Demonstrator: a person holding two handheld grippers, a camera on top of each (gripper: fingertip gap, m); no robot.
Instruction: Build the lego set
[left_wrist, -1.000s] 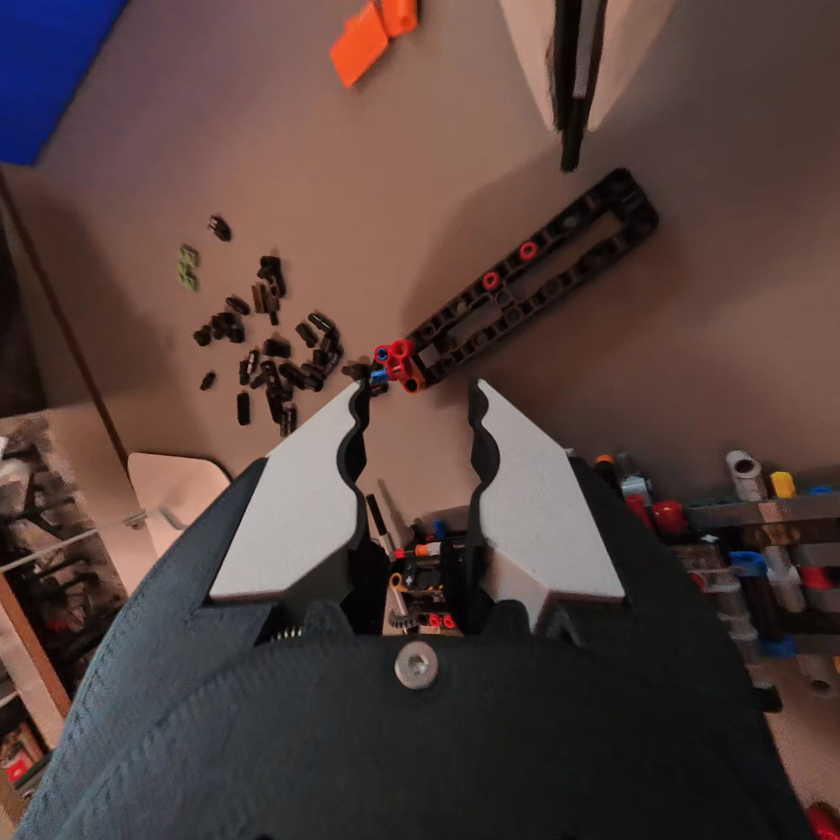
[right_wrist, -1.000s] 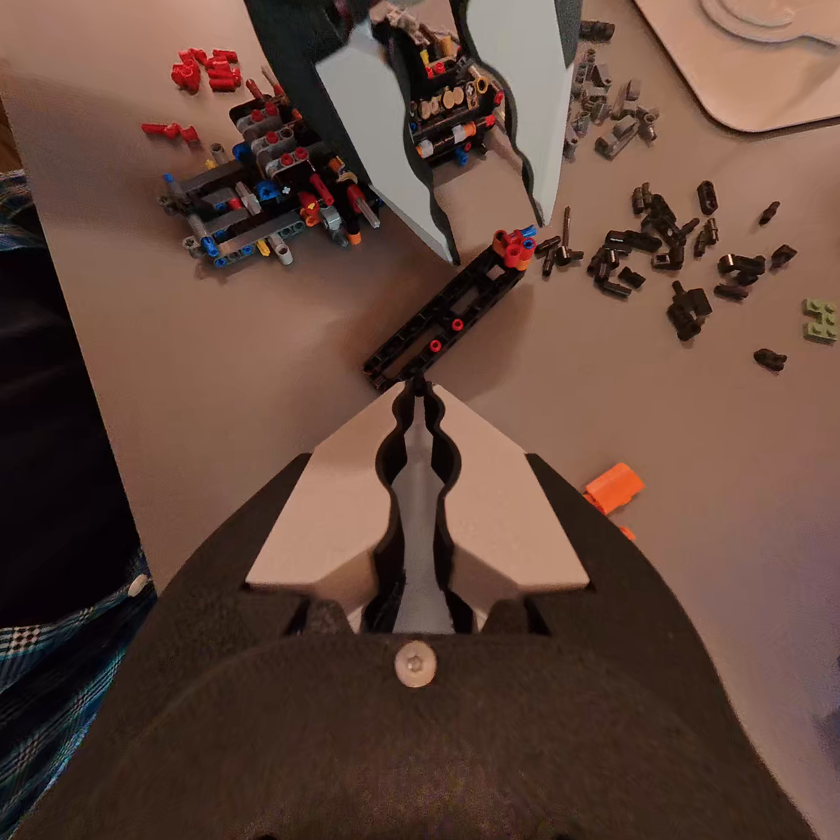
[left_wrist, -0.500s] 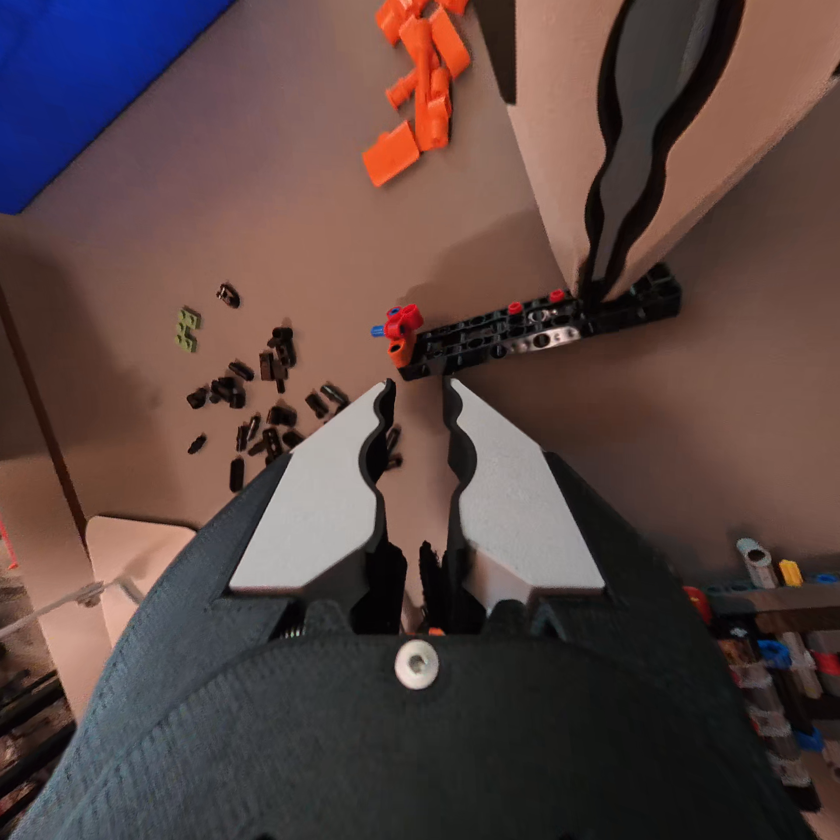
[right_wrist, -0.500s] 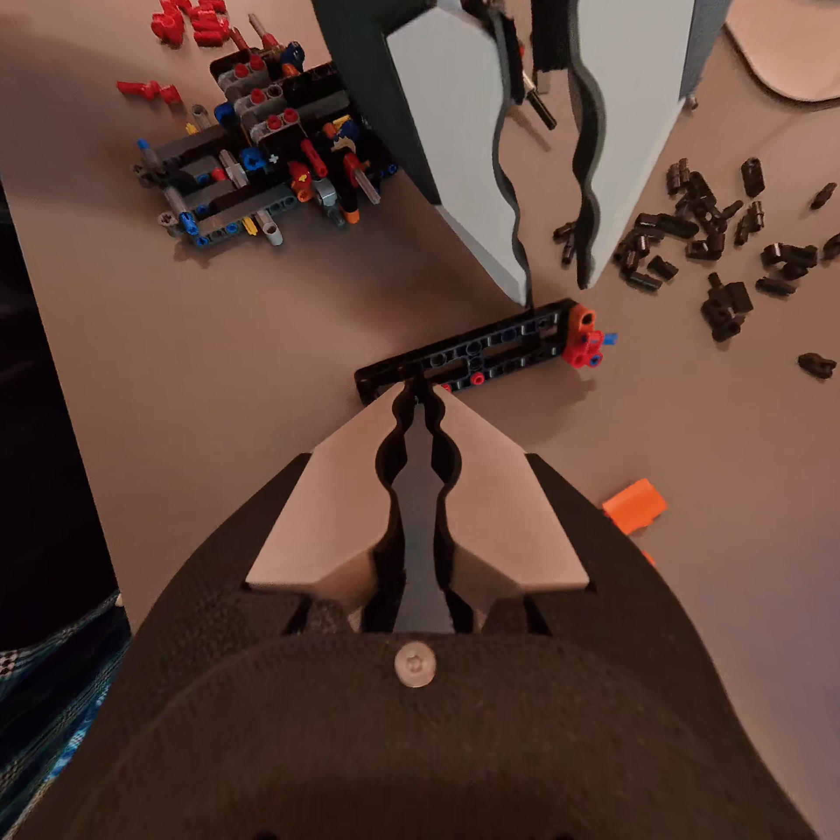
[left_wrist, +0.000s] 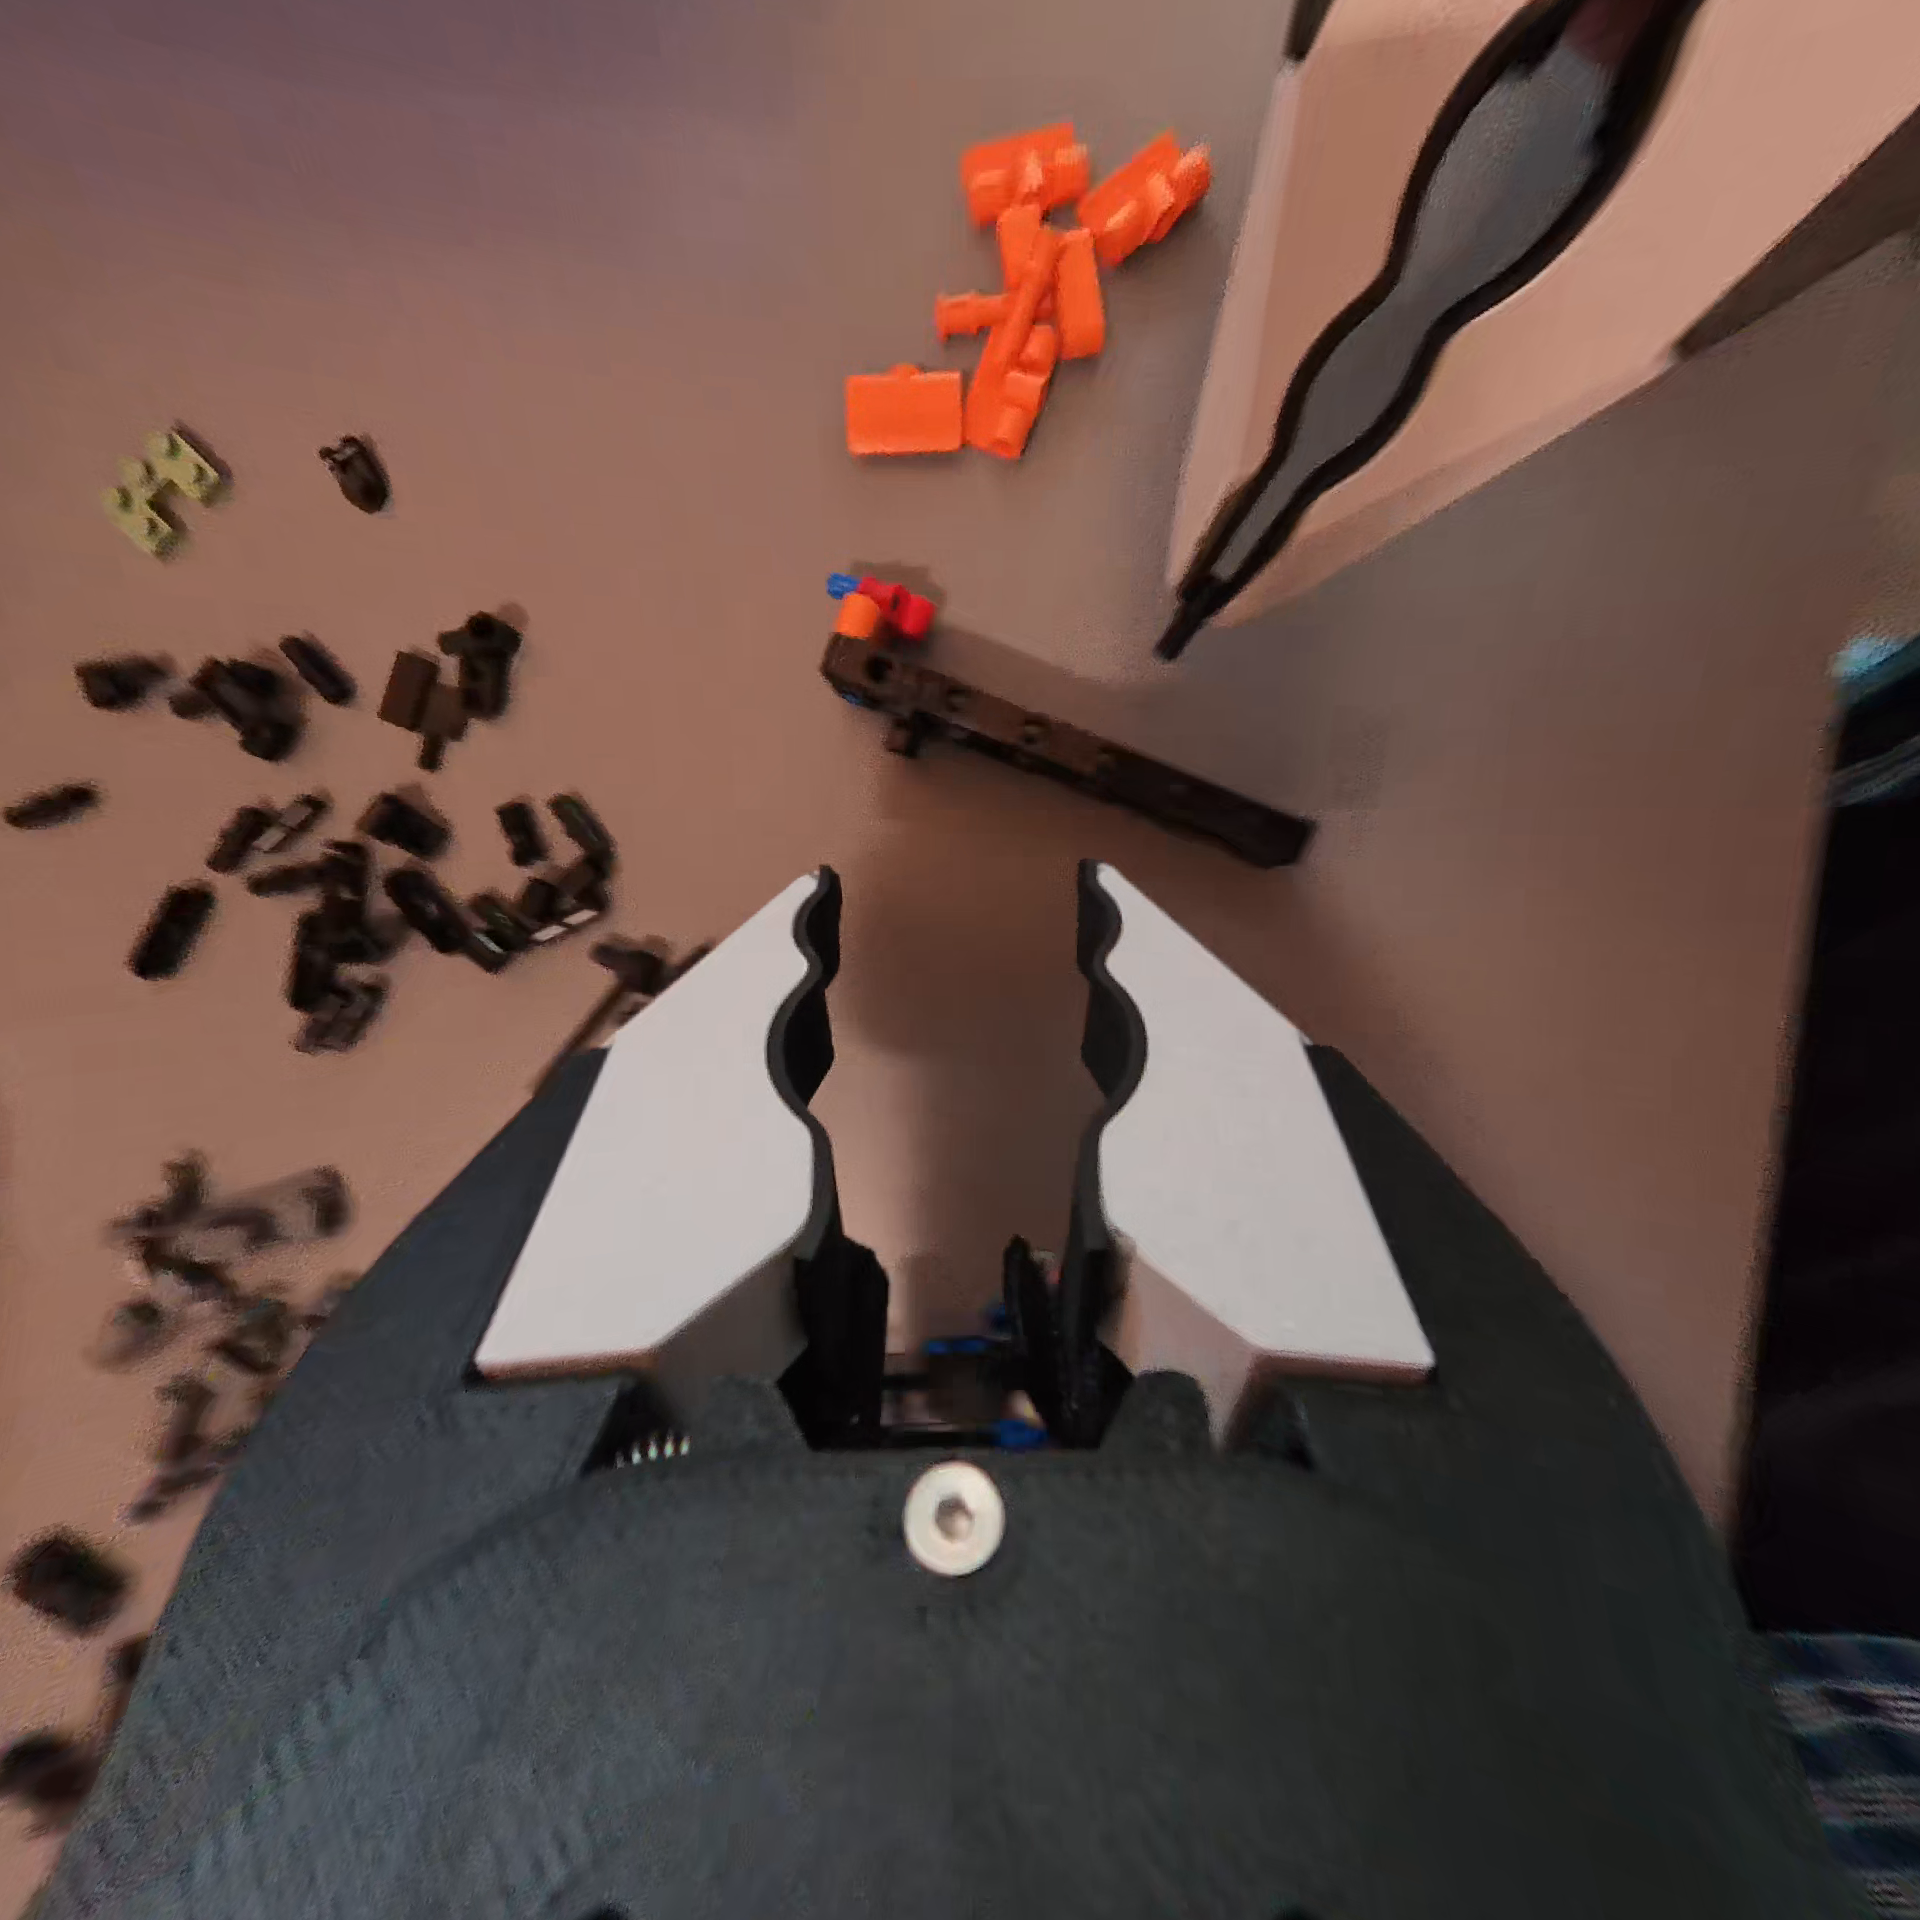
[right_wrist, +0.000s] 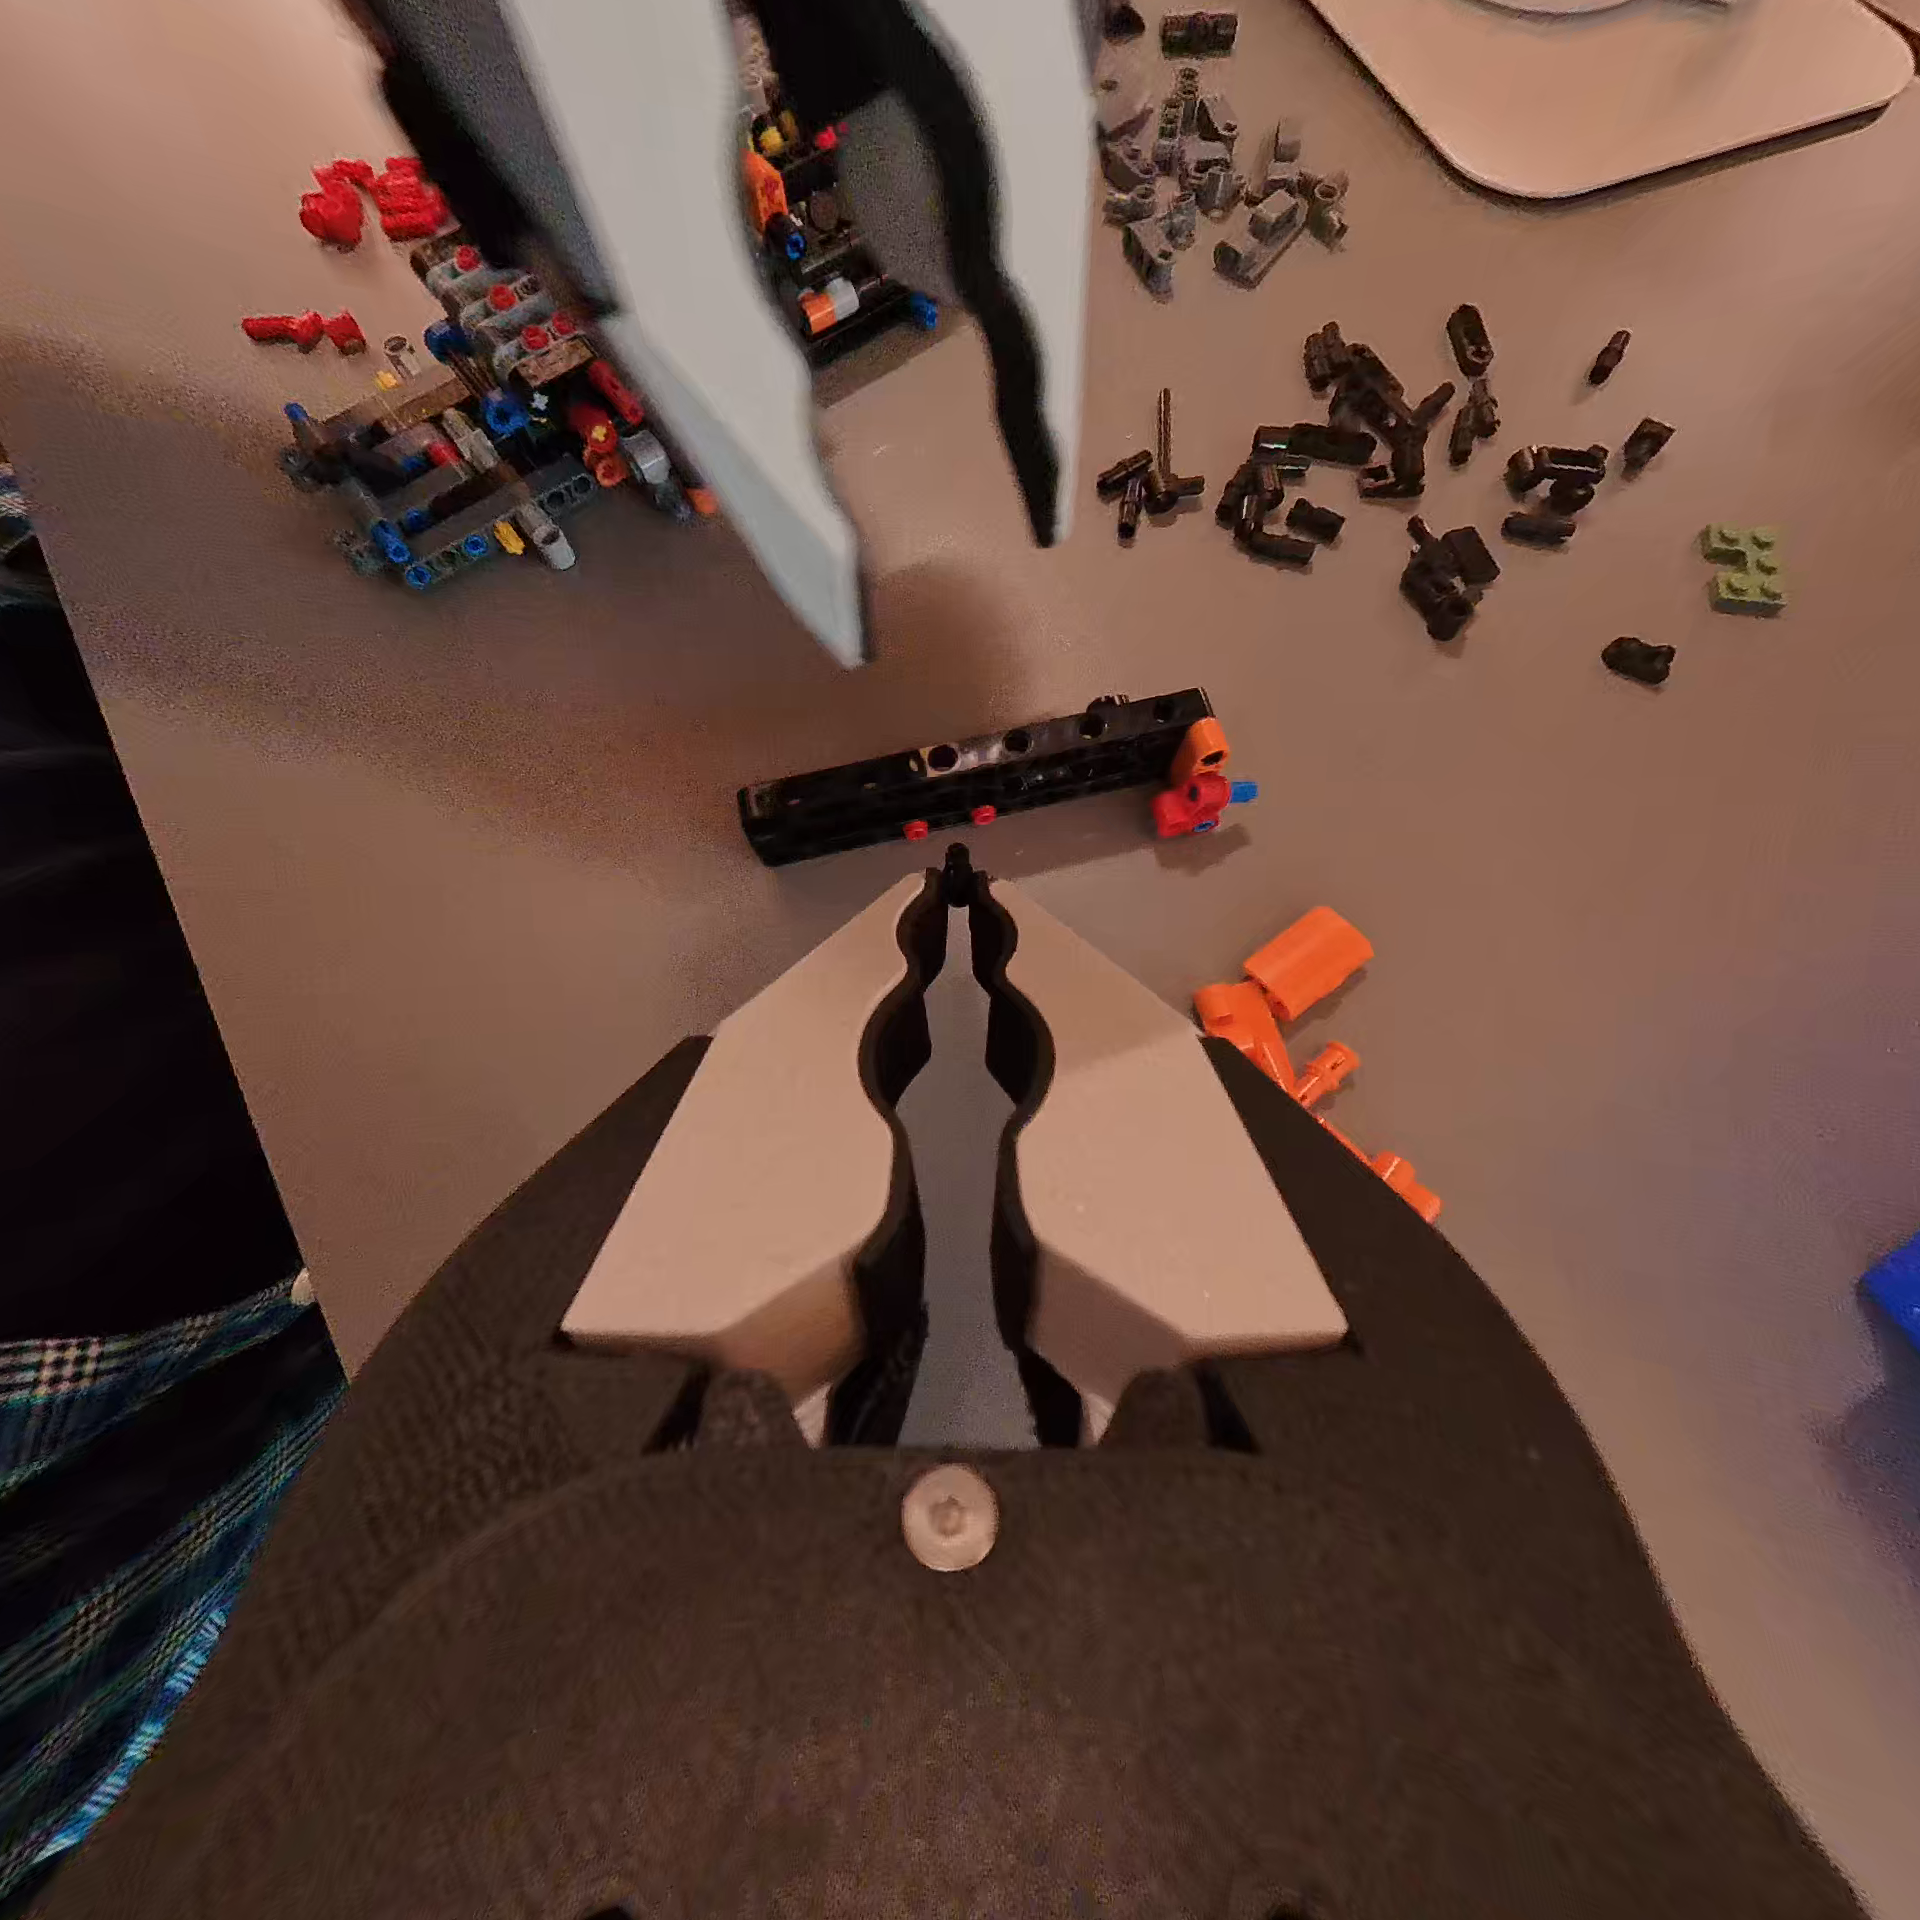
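A long black frame (right_wrist: 966, 774) stands on its long edge on the table, with a red and orange connector (right_wrist: 1195, 779) at its right end. My right gripper (right_wrist: 956, 883) is shut on a small black pin (right_wrist: 957, 864), just in front of the frame's left half and apart from it. My left gripper (left_wrist: 956, 883) is open and empty, a little short of the frame (left_wrist: 1060, 743). It also shows in the right wrist view (right_wrist: 948, 594), hovering behind the frame. The right gripper (left_wrist: 1174, 644) shows at the upper right of the left wrist view.
A part-built model (right_wrist: 468, 457) lies at the back left, with red pieces (right_wrist: 353, 208) beyond it. Loose black pieces (right_wrist: 1382, 468), grey pieces (right_wrist: 1205, 197) and a green piece (right_wrist: 1745, 566) lie at the right. Orange pieces (right_wrist: 1299, 997) lie beside my right gripper. A pale pad (right_wrist: 1610, 94) is at the far right. The green piece (right_wrist: 1745, 566) is about equally far from each gripper, around 20 cm. It turns up in the left wrist view (left_wrist: 155, 485) as well.
The frame has swung from diagonal to crosswise and tipped onto its edge. My right gripper's tip has drawn back from its end. My left gripper has opened wider and shifted sideways.
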